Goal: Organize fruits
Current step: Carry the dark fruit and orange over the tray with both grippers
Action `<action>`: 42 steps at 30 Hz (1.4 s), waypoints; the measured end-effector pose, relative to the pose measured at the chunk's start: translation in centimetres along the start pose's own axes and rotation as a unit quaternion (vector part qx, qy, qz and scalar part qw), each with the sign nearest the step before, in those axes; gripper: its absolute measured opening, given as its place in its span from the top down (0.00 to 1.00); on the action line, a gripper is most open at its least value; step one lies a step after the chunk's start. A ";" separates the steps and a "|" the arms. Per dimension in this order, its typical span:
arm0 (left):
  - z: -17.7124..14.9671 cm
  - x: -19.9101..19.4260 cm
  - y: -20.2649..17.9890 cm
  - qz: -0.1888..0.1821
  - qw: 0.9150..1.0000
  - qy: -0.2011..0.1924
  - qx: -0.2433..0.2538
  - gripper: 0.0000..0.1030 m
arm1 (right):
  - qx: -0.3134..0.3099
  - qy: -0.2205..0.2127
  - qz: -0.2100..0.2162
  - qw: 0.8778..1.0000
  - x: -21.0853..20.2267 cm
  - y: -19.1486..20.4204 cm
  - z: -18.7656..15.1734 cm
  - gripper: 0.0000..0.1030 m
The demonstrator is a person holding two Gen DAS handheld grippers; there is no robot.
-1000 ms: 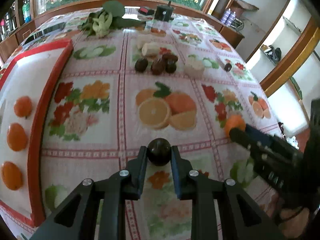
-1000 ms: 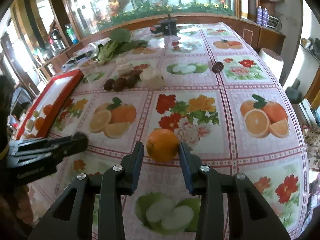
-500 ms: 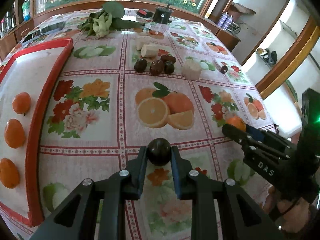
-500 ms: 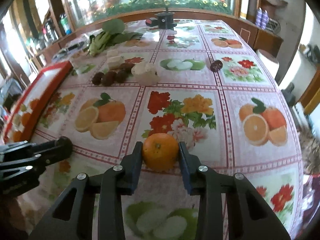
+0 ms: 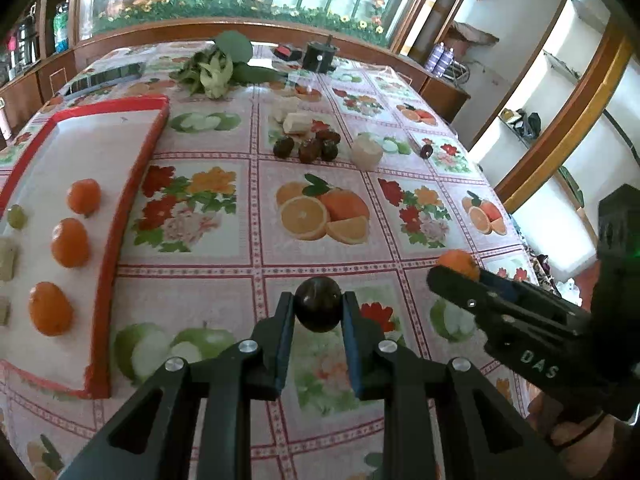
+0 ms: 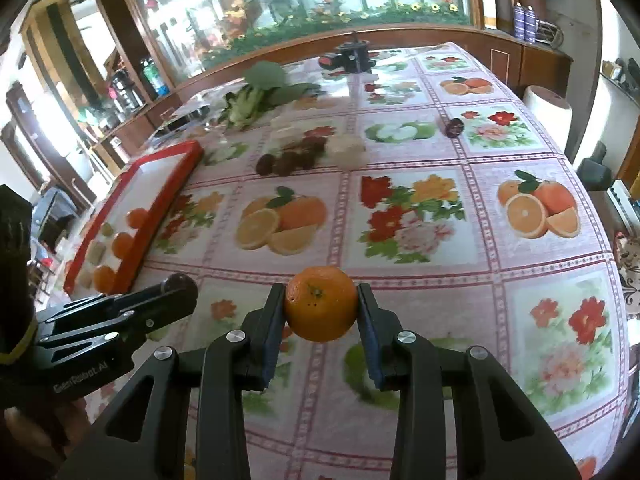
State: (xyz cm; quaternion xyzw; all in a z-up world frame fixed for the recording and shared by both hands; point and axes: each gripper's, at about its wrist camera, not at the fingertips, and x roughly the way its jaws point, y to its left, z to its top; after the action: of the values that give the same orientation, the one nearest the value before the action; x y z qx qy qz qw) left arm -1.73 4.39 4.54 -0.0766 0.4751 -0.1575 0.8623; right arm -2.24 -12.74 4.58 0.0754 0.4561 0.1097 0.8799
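Note:
My left gripper is shut on a dark round fruit, held just above the fruit-print tablecloth. My right gripper is shut on an orange, also lifted off the cloth. Each gripper shows in the other's view: the right one with the orange at the right, the left one at the lower left. A red-rimmed white tray at the left holds three oranges, a green grape and pale chunks. Several dark fruits lie mid-table.
Pale cut pieces, a whitish cup-like piece and one lone dark fruit lie beyond the cluster. Leafy greens and a black device sit at the far end. The table edge drops off at the right.
The right gripper's fingers closed onto the orange and lifted it off the cloth. Both grippers rose and drew back with their fruit, so more of the table and tray shows.

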 end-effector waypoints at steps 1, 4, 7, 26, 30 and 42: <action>0.0 -0.4 0.2 0.002 1.000 -0.004 0.000 0.75 | -0.002 0.001 0.002 1.000 0.1 0.4 0.0 0.67; 0.1 -1.3 1.0 0.007 1.000 -0.013 -0.006 0.75 | -0.014 0.003 0.007 1.000 0.6 1.8 0.4 0.67; 0.2 -2.0 2.1 0.016 1.000 -0.023 -0.014 0.75 | -0.029 0.007 0.015 0.999 1.1 3.6 0.9 0.67; 1.5 -5.6 13.9 0.093 0.987 -0.063 -0.119 0.75 | -0.154 0.024 0.085 0.984 6.8 17.1 4.9 0.67; 2.6 -5.7 16.3 0.118 0.982 -0.067 -0.130 0.75 | -0.174 0.017 0.093 0.980 8.0 19.3 5.9 0.67; 6.1 -2.5 21.8 0.173 0.970 -0.052 -0.161 0.75 | -0.173 0.024 0.084 0.981 14.4 22.0 9.8 0.67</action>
State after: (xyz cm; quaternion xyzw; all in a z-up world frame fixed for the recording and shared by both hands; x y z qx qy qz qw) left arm 6.49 25.60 3.61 -0.1391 0.4551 0.0773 0.8761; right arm 11.13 11.89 3.99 -0.0431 0.4435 0.2621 0.8560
